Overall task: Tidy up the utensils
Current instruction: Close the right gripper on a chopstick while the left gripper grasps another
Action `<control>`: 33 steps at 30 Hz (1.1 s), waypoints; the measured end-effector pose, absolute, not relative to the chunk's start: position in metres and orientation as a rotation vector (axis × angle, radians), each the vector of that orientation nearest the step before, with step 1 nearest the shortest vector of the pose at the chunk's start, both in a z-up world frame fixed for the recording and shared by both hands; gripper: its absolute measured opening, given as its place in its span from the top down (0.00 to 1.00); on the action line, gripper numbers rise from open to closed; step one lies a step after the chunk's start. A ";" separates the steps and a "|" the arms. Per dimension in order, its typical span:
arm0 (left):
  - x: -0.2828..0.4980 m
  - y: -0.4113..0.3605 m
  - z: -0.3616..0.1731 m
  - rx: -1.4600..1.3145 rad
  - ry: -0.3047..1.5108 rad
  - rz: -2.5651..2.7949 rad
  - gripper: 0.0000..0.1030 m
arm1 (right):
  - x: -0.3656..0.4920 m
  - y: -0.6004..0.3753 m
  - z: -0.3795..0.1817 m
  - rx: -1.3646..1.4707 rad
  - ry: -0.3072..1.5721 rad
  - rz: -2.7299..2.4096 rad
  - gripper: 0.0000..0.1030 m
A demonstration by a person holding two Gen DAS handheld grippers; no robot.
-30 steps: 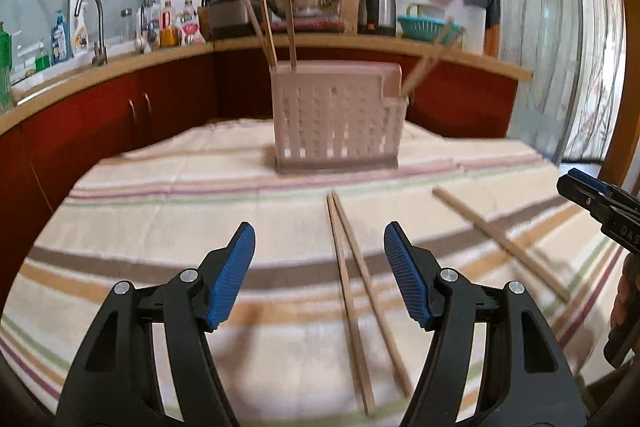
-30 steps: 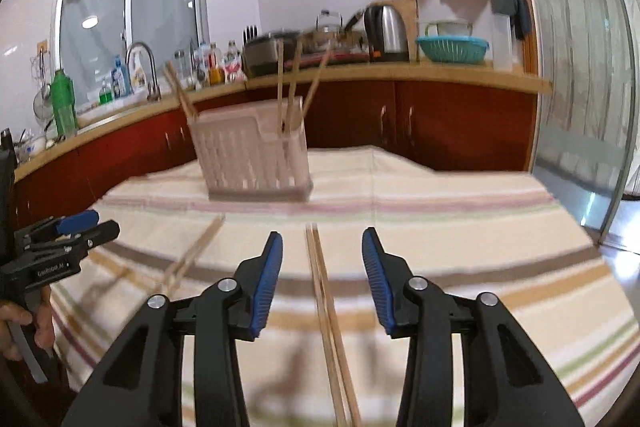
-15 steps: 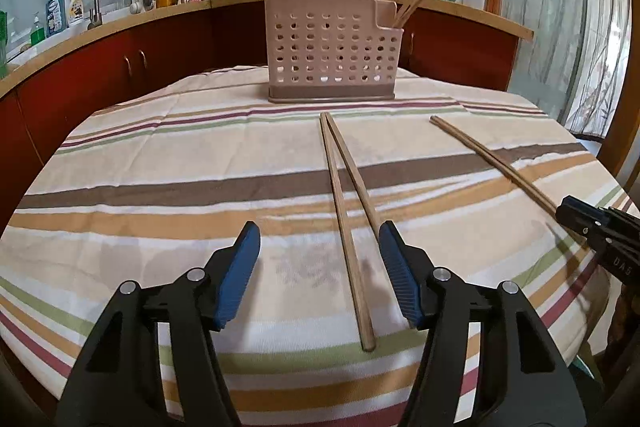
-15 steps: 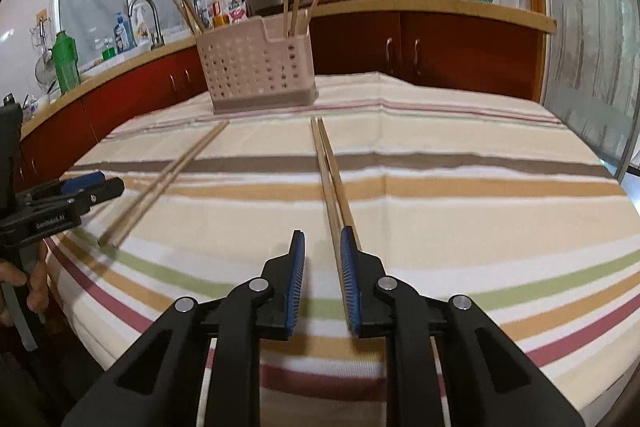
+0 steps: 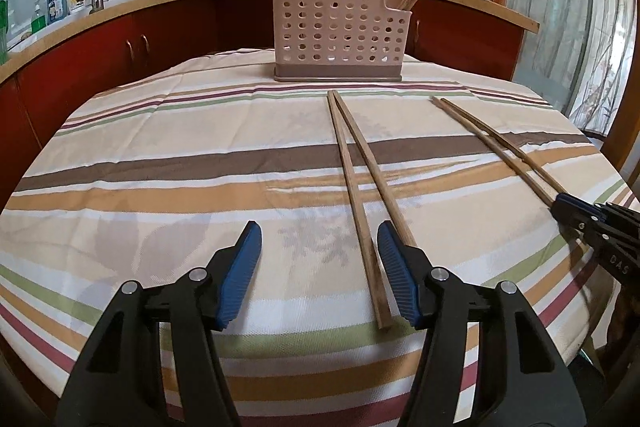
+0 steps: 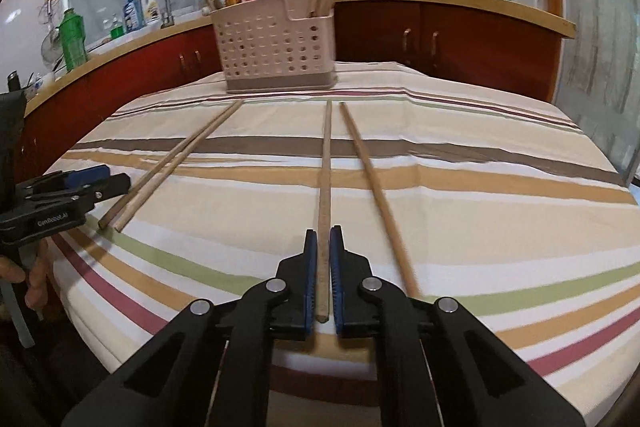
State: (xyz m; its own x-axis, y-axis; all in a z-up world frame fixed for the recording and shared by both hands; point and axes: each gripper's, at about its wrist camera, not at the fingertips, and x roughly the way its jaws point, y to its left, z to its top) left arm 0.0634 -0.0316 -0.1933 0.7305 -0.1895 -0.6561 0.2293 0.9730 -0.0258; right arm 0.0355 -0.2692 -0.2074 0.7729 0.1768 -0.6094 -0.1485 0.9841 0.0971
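Observation:
A perforated beige utensil holder (image 5: 340, 31) (image 6: 276, 47) stands at the far side of the striped tablecloth, with several chopsticks upright in it. Two pairs of wooden chopsticks lie on the cloth. My right gripper (image 6: 323, 231) is shut on the near end of one chopstick (image 6: 325, 167); its mate (image 6: 376, 195) lies just to the right. My left gripper (image 5: 319, 229) is open, low over the other pair. One of that pair (image 5: 370, 267) lies between its fingers close to the right pad, untouched, and the other (image 5: 372, 167) runs under the right finger.
The striped cloth (image 5: 160, 167) covers a round table whose edge falls away just below both grippers. Each gripper shows at the other view's side: right gripper (image 5: 592, 223), left gripper (image 6: 80, 187) with a hand below it. Red cabinets and a crowded counter stand behind.
Both grippers have come down toward the near ends of the chopsticks. The right jaws have closed from partly open onto one chopstick. The left jaws have narrowed slightly.

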 end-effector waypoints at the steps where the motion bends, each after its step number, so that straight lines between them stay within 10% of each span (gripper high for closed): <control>1: 0.063 -0.032 -0.194 0.057 0.718 -0.233 0.43 | 0.037 -0.265 -0.207 0.043 0.666 0.188 0.93; 19: 0.063 -0.027 -0.197 0.095 0.741 -0.229 0.60 | 0.036 -0.262 -0.208 0.062 0.667 0.182 0.82; 26: 0.059 -0.033 -0.198 0.107 0.732 -0.286 0.92 | 0.030 -0.263 -0.208 0.075 0.665 0.196 0.92; 33: 0.058 -0.029 -0.190 0.094 0.717 -0.284 0.94 | 0.027 -0.264 -0.199 0.098 0.646 0.197 0.93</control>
State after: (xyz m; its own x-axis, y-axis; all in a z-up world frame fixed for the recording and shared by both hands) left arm 0.0583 -0.0287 -0.1900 0.7171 -0.2244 -0.6598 0.2887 0.9573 -0.0118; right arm 0.0269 -0.2637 -0.1991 0.7803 0.2130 -0.5880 -0.1518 0.9766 0.1522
